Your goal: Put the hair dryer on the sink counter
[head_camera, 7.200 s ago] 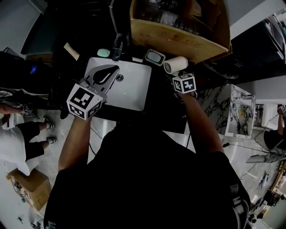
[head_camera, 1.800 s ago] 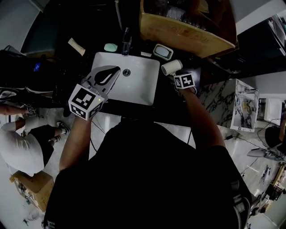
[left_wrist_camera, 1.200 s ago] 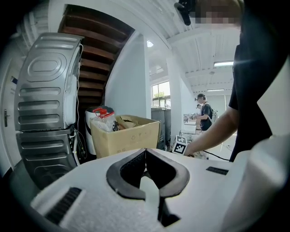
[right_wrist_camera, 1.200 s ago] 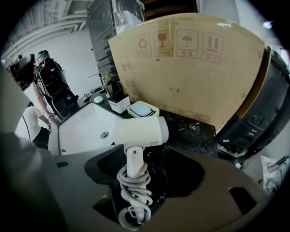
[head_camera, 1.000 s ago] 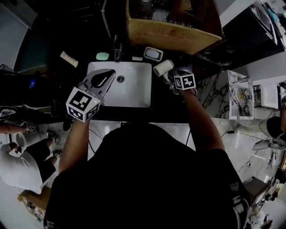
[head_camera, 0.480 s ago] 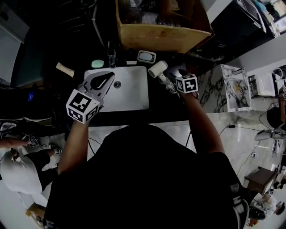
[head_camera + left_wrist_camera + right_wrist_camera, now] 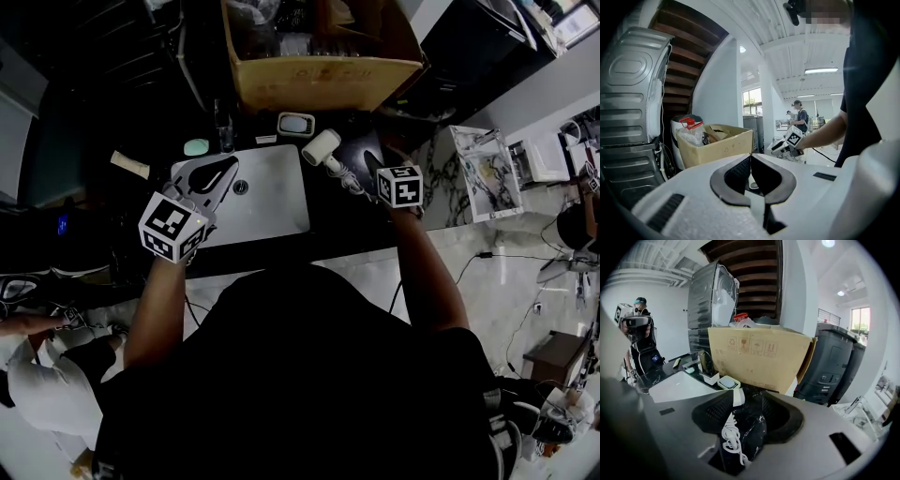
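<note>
The white hair dryer lies on the black counter just right of the sink, its coiled cord trailing toward me. My right gripper hovers above and behind the cord, apart from the dryer. Its jaws have just been closing but stand open, holding nothing. In the right gripper view, the cord and a bit of the dryer show on the counter below, through the gap of the right gripper. My left gripper hangs over the sink, shut and empty; its tips meet in the left gripper view.
A big cardboard box full of things stands behind the sink. A faucet, a green soap and a small white dish line the back edge. A marble-patterned box stands at the right. A person crouches at the lower left.
My right gripper has lifted and drawn back from the dryer, which stays lying on the counter. The left gripper has kept its place over the sink.
</note>
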`<state>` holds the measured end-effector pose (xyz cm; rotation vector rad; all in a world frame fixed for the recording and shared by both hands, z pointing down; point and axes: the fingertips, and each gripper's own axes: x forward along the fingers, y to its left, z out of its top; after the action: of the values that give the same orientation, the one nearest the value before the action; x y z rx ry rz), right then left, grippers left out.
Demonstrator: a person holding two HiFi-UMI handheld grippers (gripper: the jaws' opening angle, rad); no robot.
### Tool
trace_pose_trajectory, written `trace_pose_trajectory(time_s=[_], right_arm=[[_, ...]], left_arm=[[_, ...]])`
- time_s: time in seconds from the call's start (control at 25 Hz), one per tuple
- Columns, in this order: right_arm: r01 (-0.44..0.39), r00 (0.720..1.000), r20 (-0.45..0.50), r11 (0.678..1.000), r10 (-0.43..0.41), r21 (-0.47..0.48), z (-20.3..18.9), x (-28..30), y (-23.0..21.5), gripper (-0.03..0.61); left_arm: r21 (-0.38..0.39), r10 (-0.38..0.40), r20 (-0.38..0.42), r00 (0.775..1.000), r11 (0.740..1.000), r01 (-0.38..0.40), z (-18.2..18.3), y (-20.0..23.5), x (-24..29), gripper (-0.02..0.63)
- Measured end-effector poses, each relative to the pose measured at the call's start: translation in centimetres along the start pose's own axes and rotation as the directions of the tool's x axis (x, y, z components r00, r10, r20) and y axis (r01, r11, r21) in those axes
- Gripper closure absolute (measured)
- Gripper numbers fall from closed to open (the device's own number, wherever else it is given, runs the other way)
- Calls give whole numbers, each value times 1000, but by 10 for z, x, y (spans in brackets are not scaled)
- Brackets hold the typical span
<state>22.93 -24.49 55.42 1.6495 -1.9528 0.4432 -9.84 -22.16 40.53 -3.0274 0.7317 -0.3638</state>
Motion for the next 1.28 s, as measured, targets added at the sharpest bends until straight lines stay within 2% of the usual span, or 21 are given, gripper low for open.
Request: trace_pose_trajectory(time_s=[0.28,0.64,0.84,1.12,1.28], right_arm=[[66,993,99,997,-69,30,21,-41,-22,414],[45,983,176,999,-46,10,48,-63,-11,454],[52,977,207,999,-51,1,61,-77,-11,501],[66,972,227,998,-62,-10,63,-88,-16,517],[49,953,298,999,-47,1,74,-97,-15,535]], left_arm=[[5,-6,5,1000,1000,6,1,-5,2,598],[7,-17,24,1000,1000,17,10,-19,11,598],[5,-19,27,999,1000,19,12,-25,15,598],[6,-17,24,1000,1000,17,13,-32,21,598],[7,-13,26,1000,1000,13,16,-32,24,598]])
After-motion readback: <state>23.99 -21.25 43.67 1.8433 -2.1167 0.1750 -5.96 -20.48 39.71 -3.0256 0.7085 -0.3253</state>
